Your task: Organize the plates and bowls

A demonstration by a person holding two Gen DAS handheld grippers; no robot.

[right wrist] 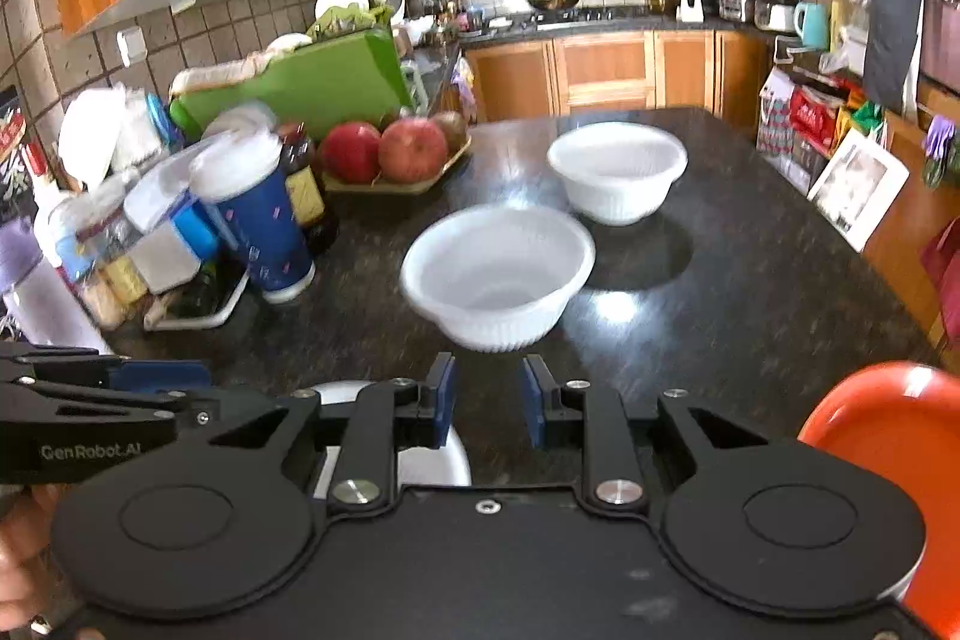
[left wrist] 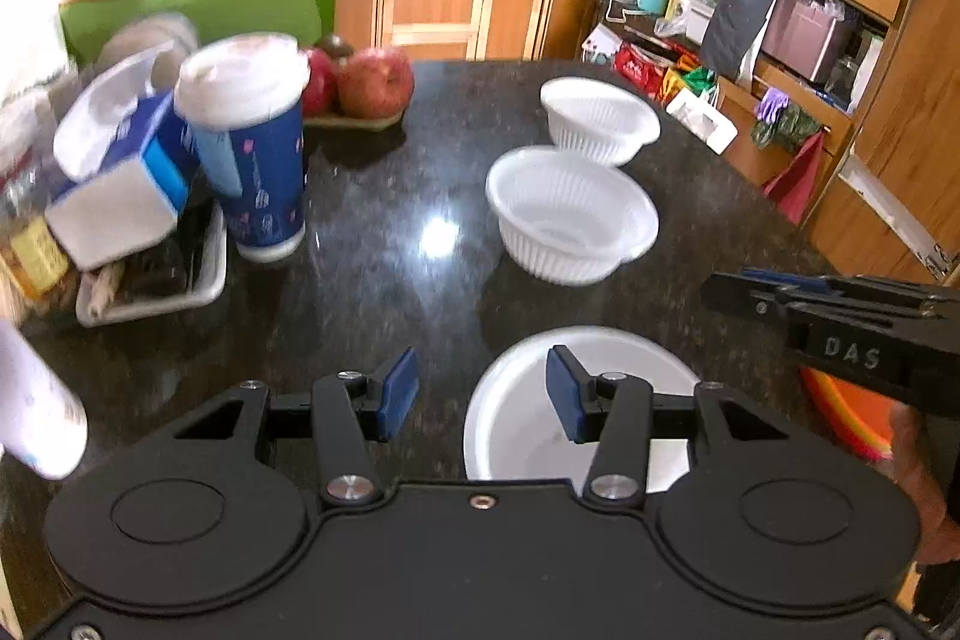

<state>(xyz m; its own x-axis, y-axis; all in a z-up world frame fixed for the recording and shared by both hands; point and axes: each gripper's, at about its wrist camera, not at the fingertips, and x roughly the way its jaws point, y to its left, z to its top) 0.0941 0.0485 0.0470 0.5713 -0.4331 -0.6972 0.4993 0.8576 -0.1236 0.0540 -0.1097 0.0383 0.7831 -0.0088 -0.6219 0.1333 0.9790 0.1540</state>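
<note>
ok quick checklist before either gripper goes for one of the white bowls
1. Left gripper empty, jaws apart: ok.
2. Right gripper empty, jaws apart: ok.
3. Near ribbed bowl upright, nothing in it: ok.
4. Far ribbed bowl upright, standing apart from the near one: ok.
5. Counter bare between grippers and bowls: ok.
6. White plate and orange plate lie close under the grippers; clearance above them: cannot tell.
</note>
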